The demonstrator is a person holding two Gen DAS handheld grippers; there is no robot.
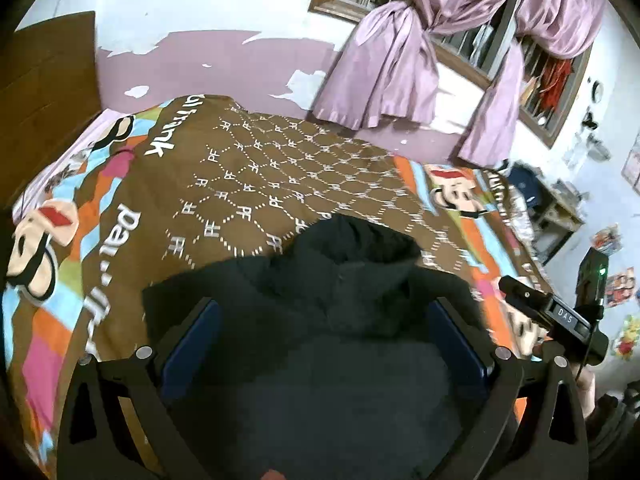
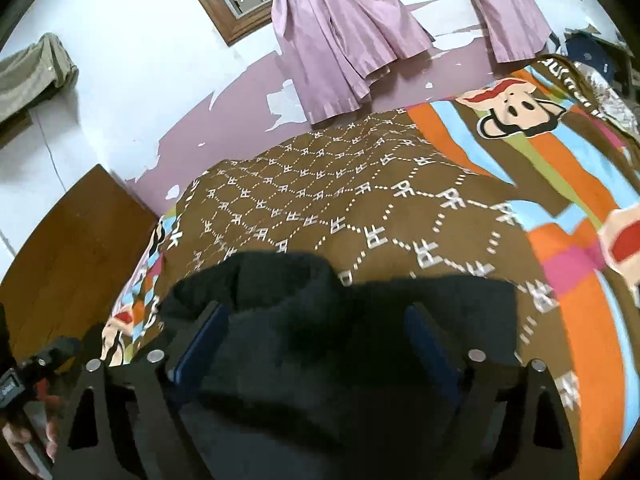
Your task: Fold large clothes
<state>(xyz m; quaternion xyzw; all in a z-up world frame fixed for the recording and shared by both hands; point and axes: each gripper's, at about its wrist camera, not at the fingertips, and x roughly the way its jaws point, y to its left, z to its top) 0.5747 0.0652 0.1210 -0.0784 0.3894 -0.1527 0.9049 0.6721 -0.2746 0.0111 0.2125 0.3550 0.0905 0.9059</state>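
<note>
Black garment [image 1: 320, 320], thick matte fleece-like cloth, lies bunched on the bed [image 1: 248, 168], near edge, directly under and ahead of both grippers. Left gripper [image 1: 324, 316]: jaws wide apart, cloth between the blue pads, no visible pinch. Right gripper [image 2: 316, 324]: same, jaws apart straddling the cloth. Garment's long axis seems to run side to side across both views; a rounded hood-like lump points toward the far wall. Both hands about equally near. Bedspread is brown, smooth, printed.
</note>
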